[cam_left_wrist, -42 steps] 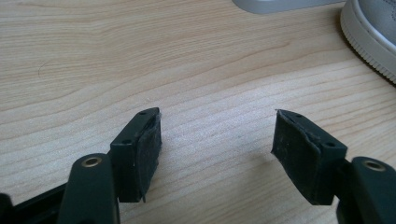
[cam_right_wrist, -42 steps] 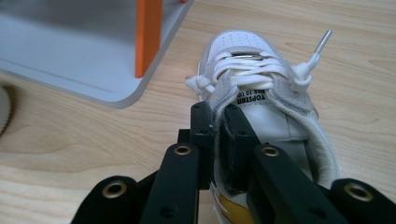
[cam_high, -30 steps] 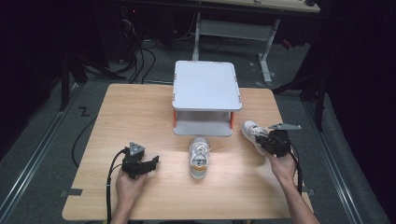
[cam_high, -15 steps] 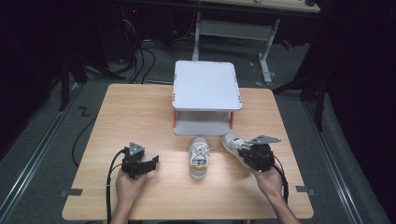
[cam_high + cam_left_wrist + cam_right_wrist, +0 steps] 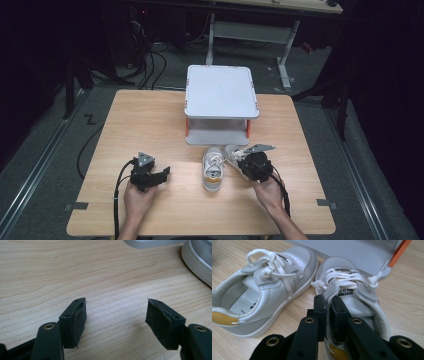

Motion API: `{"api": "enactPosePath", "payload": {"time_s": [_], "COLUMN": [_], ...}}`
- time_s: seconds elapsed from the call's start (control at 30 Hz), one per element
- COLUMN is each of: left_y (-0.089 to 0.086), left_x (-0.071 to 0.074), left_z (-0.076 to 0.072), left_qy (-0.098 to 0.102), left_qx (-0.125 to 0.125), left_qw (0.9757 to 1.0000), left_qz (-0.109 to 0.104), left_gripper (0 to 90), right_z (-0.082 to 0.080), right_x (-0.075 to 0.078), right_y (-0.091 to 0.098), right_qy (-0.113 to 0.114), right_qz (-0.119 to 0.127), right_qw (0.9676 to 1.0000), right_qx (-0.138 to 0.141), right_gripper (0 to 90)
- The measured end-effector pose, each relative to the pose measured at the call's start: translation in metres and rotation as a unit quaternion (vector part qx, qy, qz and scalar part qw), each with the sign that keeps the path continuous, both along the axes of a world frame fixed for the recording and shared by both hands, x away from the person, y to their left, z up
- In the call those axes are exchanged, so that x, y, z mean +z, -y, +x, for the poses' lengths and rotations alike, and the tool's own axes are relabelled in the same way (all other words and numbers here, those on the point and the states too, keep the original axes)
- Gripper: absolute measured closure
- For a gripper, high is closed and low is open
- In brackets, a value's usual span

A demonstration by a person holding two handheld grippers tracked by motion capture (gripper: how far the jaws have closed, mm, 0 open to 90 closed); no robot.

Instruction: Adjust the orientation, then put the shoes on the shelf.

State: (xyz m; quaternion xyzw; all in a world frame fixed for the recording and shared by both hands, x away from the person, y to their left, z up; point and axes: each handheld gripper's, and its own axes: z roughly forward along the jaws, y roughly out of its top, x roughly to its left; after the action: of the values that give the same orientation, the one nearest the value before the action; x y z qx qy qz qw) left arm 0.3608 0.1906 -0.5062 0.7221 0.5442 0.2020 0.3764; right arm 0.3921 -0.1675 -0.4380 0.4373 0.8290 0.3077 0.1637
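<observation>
Two small silver-white sneakers with white laces and yellow heel patches lie on the wooden table (image 5: 150,125), just in front of a white shelf (image 5: 220,92). My right gripper (image 5: 329,305) is shut on the inner side wall of the right sneaker (image 5: 352,277), its jaws pinching the collar beside the tongue. This held sneaker (image 5: 233,151) sits close beside the other sneaker (image 5: 213,169), toes toward the shelf. My left gripper (image 5: 162,175) rests low at the front left, open, with bare wood between its jaws (image 5: 116,312). The free sneaker's sole (image 5: 200,257) shows at the top right of the left gripper view.
The shelf is a two-level white stand with orange posts (image 5: 399,252), right behind the sneakers' toes. Bare wood lies to the left of the shelf and along the table's front edge. Cables trail from both grippers toward the person.
My right gripper has carried its sneaker leftward from the table's right side to just beside the other sneaker. The left gripper has stayed where it was.
</observation>
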Motion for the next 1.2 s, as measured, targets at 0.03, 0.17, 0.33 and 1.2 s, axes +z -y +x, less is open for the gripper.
{"api": "enactPosePath", "payload": {"time_s": [0.03,0.17,0.33,1.2], "left_y": [0.0,0.0,0.0,0.002], "left_x": [0.0,0.0,0.0,0.0], "left_z": [0.0,0.0,0.0,0.0], "left_qy": [0.0,0.0,0.0,-0.002], "left_qx": [0.0,0.0,0.001,-0.002], "left_qw": [1.0,1.0,1.0,1.0], "left_qz": [0.0,0.002,0.002,-0.002], "left_gripper": [32.8,32.8,32.8,28.7], "right_z": [0.0,0.0,-0.001,-0.013], "right_x": [0.001,0.002,0.003,-0.004], "right_y": [-0.001,-0.003,-0.007,0.001], "right_qy": [-0.001,-0.014,-0.028,-0.036], "right_qz": [0.001,0.007,0.021,0.093], "right_qw": [1.0,0.9998,0.9989,0.9919], "right_qx": [0.001,0.01,0.031,0.079], "right_gripper": [84.2,82.7,79.1,52.8]}}
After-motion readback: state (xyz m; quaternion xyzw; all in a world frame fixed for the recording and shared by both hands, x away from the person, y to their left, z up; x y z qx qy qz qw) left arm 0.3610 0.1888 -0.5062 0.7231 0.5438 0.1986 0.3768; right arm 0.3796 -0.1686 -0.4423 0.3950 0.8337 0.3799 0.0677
